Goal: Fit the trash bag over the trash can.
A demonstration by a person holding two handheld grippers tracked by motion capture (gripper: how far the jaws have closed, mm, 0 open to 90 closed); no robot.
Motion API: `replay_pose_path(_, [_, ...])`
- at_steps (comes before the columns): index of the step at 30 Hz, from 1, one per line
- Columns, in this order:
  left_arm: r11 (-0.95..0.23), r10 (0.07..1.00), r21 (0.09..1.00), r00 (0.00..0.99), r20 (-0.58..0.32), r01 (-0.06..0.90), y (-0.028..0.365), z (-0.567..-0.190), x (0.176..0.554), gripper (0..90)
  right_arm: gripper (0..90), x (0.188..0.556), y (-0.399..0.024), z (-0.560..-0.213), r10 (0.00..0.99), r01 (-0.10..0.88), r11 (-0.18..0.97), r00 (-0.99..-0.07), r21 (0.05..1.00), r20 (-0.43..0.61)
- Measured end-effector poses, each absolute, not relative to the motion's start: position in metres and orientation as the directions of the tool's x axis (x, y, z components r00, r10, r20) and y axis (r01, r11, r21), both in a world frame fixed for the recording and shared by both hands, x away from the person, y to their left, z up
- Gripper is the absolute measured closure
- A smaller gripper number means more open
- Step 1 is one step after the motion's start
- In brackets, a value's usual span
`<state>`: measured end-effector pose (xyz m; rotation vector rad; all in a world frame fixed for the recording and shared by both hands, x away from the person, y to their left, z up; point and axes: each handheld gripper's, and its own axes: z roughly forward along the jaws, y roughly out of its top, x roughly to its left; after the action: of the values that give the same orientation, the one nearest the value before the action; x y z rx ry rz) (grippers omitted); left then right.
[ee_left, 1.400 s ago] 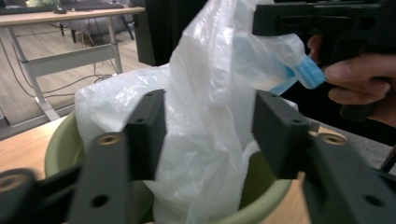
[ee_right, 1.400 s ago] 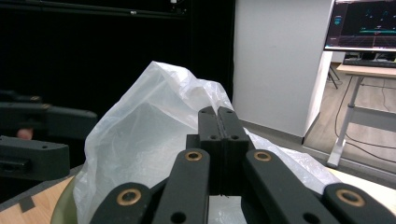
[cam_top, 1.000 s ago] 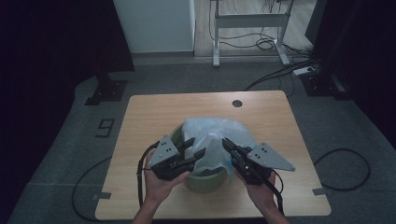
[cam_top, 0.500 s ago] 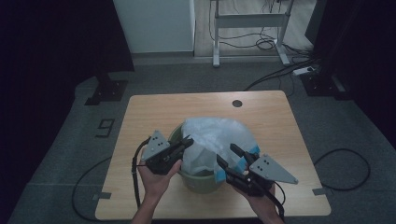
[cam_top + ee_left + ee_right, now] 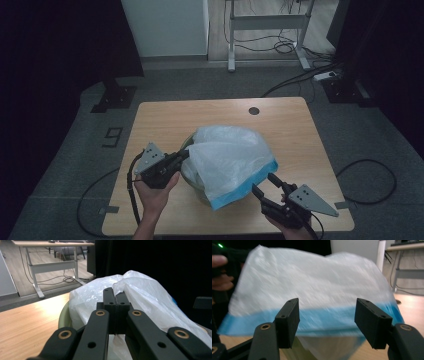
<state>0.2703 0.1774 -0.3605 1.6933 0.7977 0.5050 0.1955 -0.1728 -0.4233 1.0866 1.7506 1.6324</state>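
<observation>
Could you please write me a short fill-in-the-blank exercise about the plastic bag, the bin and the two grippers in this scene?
1. The translucent white plastic bag has a band of ____ colour along its edge.
2. The left gripper has its jaws ____ at the bag.
3. The right gripper has its jaws ____, apart from the bag.
4. The pale green round bin stands on a ____ table.

Missing words: blue; shut; open; wooden

You have one wooden table. On it sits one plastic bag with one blue edge, over one green bin. You hold two grippers: one left gripper and one right gripper.
</observation>
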Motion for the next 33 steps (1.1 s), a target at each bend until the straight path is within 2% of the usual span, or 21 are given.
replay_pose_path(11, [-0.121, 0.734, 0.960, 0.674, -0.086, 0.254, 0.181, -0.363, 0.270, 89.5, 36.5, 0.194, -0.185, -0.451, 0.835, 0.278, -0.041, -0.518, 0.960, 0.186])
replay_pose_path(33, [-0.109, 0.727, 0.961, 0.679, -0.097, 0.255, 0.182, -0.365, 0.270, 89.5, 39.2, 0.216, -0.188, -0.455, 0.863, 0.303, -0.062, -0.462, 0.951, 0.204])
